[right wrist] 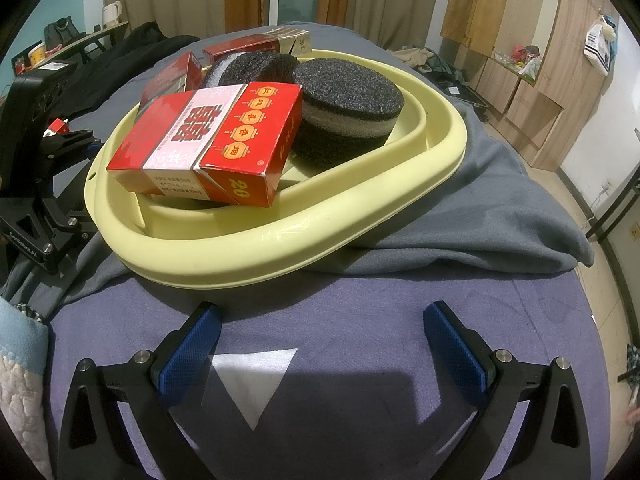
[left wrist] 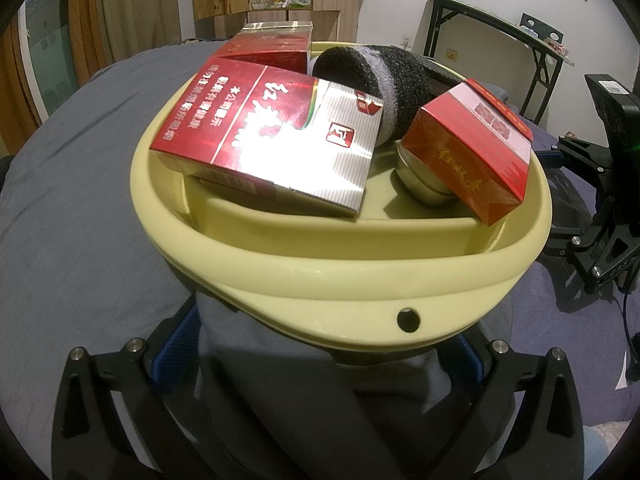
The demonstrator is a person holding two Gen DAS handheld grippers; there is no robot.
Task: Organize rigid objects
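Grey blanket [right wrist: 460, 216] on bed — yellow tray [right wrist: 248, 256] atop

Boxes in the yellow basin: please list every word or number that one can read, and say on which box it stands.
"本公司提示", "吸烟有害健康": red and silver box, upside down.
"囍", "20": red lantern box.
Lantern characters and small white print on that box, and print on the rear box: too small or blurred to read.

We see the yellow basin [right wrist: 280, 240] crowded with red boxes [right wrist: 208, 140] and black foam discs [right wrist: 348, 108], while open purple cloth [right wrist: 360, 320] lies before our right gripper [right wrist: 320, 344], its fingers spread wide.
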